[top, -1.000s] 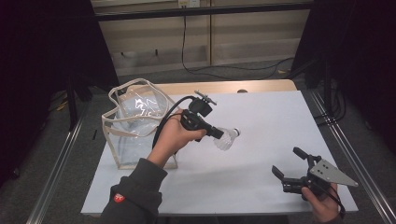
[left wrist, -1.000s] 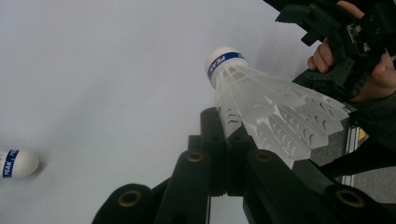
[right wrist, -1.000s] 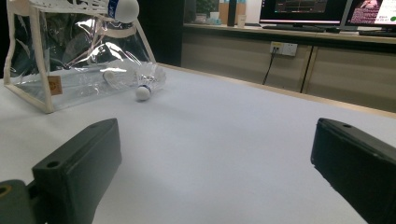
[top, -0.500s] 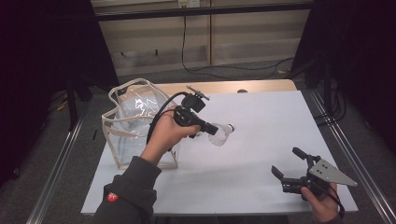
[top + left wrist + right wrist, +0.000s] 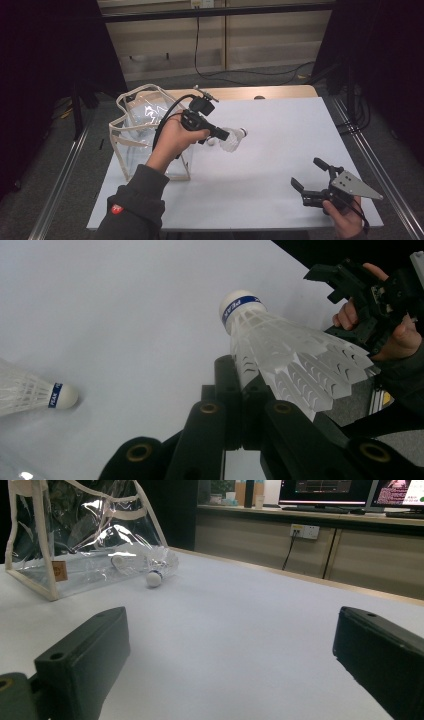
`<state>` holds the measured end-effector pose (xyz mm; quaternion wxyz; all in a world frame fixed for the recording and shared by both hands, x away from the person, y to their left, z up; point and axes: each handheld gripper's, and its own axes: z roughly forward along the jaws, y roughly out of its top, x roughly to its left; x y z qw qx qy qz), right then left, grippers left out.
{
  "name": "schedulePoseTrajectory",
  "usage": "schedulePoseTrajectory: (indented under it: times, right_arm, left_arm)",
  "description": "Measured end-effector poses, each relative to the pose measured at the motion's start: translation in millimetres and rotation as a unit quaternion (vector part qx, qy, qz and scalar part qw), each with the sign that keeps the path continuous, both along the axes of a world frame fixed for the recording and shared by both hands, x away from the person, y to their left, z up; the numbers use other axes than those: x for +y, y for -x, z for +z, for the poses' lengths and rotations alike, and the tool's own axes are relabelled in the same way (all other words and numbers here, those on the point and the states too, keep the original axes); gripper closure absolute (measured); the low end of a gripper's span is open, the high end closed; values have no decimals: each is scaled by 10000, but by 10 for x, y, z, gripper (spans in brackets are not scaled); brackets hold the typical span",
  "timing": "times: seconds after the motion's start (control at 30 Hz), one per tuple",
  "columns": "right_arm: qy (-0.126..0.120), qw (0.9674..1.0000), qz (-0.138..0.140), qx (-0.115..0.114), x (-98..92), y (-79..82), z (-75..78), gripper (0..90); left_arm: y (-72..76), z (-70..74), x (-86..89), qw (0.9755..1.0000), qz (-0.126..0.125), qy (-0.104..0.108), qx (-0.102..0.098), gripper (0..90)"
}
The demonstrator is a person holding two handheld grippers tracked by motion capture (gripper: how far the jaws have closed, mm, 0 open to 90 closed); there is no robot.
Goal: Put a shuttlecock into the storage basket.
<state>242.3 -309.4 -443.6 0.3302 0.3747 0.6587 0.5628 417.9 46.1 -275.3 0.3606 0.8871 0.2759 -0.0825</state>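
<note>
Beside the clear plastic bag on the white table, our left gripper clamped a white feathered shuttlecock by its skirt, cork pointing away along the jaws, while our right gripper stood open.

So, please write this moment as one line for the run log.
left gripper: shut on shuttlecock, held above table | right gripper: open, empty | second shuttlecock: lying on table | clear bag: standing at left
</note>
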Motion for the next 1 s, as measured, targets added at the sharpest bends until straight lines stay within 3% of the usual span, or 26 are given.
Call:
schedulePoseTrajectory:
  times: [1.0]
  right_arm:
    - [-6,10000,1,-4,3,4,3,17]
  left_arm:
    - [-78,152,125,9999,160,-38,49,900]
